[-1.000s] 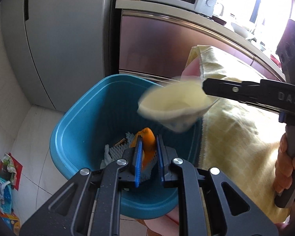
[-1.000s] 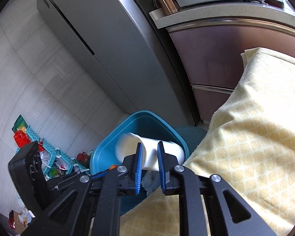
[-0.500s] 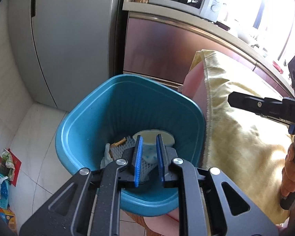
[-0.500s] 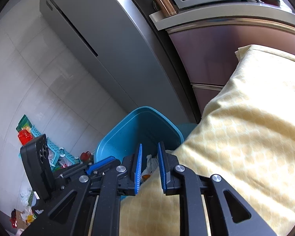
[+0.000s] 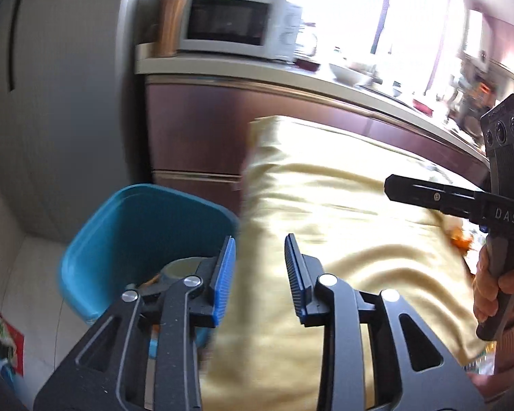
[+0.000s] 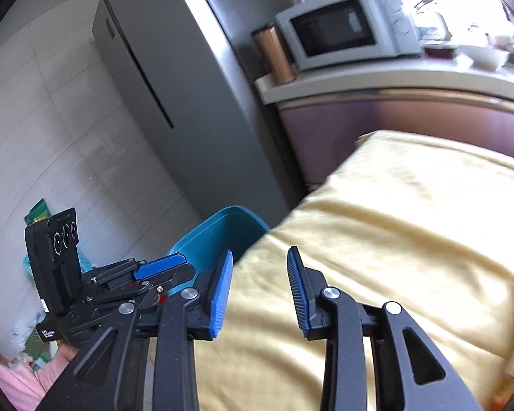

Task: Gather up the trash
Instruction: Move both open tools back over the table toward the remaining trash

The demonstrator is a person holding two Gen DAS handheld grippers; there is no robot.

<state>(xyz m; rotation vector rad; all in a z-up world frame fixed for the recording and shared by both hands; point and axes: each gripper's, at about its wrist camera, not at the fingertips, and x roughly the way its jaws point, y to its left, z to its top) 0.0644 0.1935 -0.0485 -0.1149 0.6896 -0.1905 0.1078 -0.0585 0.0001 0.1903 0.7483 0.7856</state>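
The left claw [image 5: 259, 270] stands with its blue pads apart and nothing between them; its jaws have just been opening. Below and to the left of that claw sits the blue bin [image 5: 126, 239], and only the left wrist view looks down into it: a pale paper cup [image 5: 181, 269] lies inside, close under the left finger, with a scrap of orange trash [image 5: 152, 279] beside it, both partly hidden by the claw's frame. To the right of the claw spreads the yellow cloth [image 5: 342, 239] over the tabletop, and further right the right claw's black finger reaches across above the cloth, gripped by a hand [image 5: 493, 284] at the frame's edge; small orange bits [image 5: 461, 238] lie on the cloth just under that finger. The right wrist view shows the right claw [image 6: 259, 274] likewise empty, pads parted, its jaws also just having been opening, hanging over the edge of the yellow cloth [image 6: 394, 239]. From here the blue bin [image 6: 216, 236] shows only as a rim and outer wall beyond the left pad, its contents out of sight. This view alone shows the left claw [image 6: 159, 270] from the side, low on the left, with a pink sleeve [image 6: 13, 376] beneath it. Both views carry the grey fridge [image 6: 174, 85] and the microwave [image 6: 335, 30] behind, blurred.
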